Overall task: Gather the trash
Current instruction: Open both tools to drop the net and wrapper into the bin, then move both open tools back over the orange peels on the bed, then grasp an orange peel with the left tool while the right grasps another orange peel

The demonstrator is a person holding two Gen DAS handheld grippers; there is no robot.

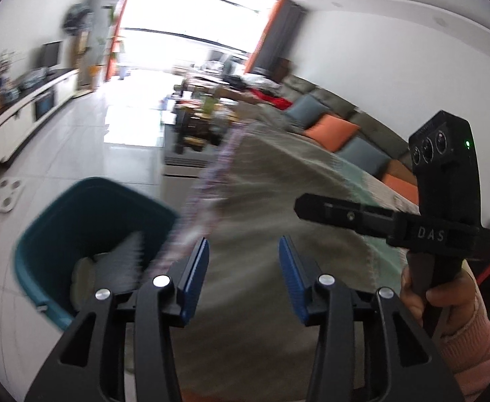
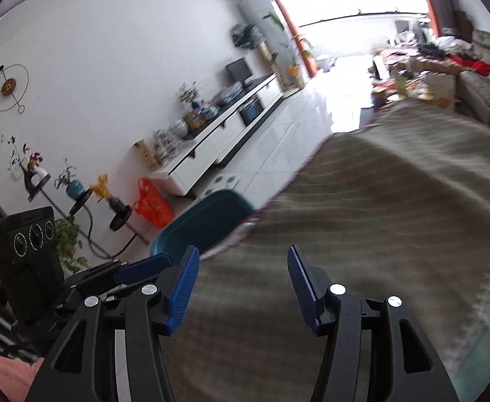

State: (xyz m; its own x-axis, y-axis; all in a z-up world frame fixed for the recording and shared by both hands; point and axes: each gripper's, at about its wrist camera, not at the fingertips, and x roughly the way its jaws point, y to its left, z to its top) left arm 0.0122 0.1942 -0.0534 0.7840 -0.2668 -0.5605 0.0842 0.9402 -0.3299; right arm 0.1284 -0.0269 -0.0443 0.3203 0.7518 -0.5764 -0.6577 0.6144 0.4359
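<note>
A teal bin (image 1: 77,221) stands on the floor beside the left edge of a table covered by a striped grey cloth (image 1: 271,201). Pale crumpled trash (image 1: 84,274) lies inside it. My left gripper (image 1: 243,258) hovers over the cloth's edge next to the bin, open, with nothing between its blue pads. Farther right, a hand in a pink sleeve (image 1: 445,298) holds my right gripper (image 1: 303,206) above the cloth. In the right wrist view the right gripper (image 2: 243,268) is open and empty over the cloth (image 2: 378,217). The bin (image 2: 204,224) and the left gripper (image 2: 164,263) lie to its left.
An orange plastic bag (image 2: 151,204) and plant stands (image 2: 117,214) sit by the wall. A long white low cabinet (image 2: 211,157) runs along it. A white floor scale (image 1: 5,194) lies near the bin. A cluttered coffee table (image 1: 198,124) and a sofa with cushions (image 1: 332,127) are beyond.
</note>
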